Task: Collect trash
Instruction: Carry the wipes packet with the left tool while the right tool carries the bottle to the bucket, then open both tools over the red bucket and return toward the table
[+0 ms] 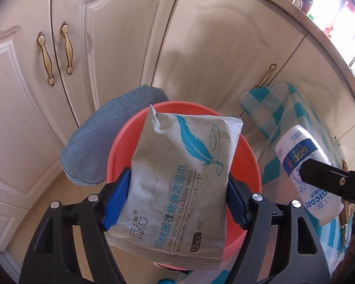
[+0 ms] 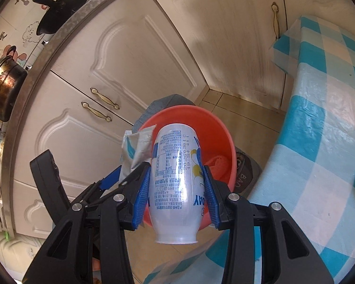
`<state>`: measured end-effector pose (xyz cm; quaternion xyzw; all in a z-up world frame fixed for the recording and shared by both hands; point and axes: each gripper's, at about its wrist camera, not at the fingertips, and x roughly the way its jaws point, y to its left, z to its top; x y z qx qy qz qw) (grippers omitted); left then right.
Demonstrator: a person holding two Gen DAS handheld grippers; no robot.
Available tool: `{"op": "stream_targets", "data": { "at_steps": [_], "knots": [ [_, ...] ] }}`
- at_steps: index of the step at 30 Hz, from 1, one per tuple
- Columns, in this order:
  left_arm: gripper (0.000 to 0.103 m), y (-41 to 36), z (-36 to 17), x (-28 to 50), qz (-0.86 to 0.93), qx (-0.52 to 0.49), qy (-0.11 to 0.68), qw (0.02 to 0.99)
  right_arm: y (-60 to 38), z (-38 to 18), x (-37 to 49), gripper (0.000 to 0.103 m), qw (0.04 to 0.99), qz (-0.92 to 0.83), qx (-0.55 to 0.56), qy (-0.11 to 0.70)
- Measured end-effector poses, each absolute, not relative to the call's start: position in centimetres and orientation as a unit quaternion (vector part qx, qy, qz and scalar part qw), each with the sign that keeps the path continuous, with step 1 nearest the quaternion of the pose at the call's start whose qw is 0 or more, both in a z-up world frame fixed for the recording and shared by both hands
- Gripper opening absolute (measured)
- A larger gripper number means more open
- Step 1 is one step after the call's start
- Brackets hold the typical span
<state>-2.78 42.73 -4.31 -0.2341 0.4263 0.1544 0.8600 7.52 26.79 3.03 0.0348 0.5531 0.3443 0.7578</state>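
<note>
My left gripper is shut on a grey wet-wipes packet with a blue feather print, held above a red plastic basin on the floor. My right gripper is shut on a white plastic bottle with blue print, mouth towards the camera, also above the basin. The bottle shows at the right of the left wrist view, with the other gripper's black finger across it. The packet shows left of the bottle in the right wrist view. A red crumpled thing lies inside the basin.
Cream cabinet doors with brass handles stand behind the basin. A blue denim cushion lies beside the basin. A table with a blue-and-white checked cloth is on the right. Pots sit on the counter.
</note>
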Motion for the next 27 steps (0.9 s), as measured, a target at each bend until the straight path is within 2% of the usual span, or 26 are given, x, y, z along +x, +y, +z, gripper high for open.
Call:
{"op": "stream_targets", "data": {
  "at_steps": [5,7,11,16,18,20,22,27],
  "knots": [
    [0.075,42.8,-5.1,-1.9,0.163,-0.219,0.435,0.858,27.8,2.4,7.9,0.044,0.761,0.335,0.025,0.555],
    [0.079,42.7,-5.2,-1.4,0.166,-0.209,0.437,0.859,27.8,2.1,8.0,0.049,0.762,0.334,0.028,0.555],
    [0.083,42.8,-5.5,-0.9,0.178,-0.197,0.441,0.858,27.6,2.2,8.1,0.053,0.768,0.332,0.032,0.547],
    [0.088,43.0,-5.2,-1.5,0.175,-0.201,0.424,0.865,26.5,4.1,7.2,0.071,0.792,0.328,0.025,0.513],
    [0.089,43.0,-4.8,-1.5,0.175,-0.193,0.42,0.869,25.8,5.0,6.8,0.076,0.803,0.325,0.019,0.498],
    [0.089,43.2,-4.3,-1.7,0.175,-0.192,0.416,0.872,25.0,5.7,6.3,0.076,0.812,0.322,0.013,0.486],
    [0.089,43.5,-3.8,-2.1,0.175,-0.198,0.41,0.873,24.0,6.6,5.6,0.082,0.82,0.321,0.011,0.474],
    [0.089,43.6,-2.0,-4.2,0.184,-0.201,0.385,0.882,20.8,8.7,3.9,0.083,0.849,0.302,-0.002,0.434]
  ]
}}
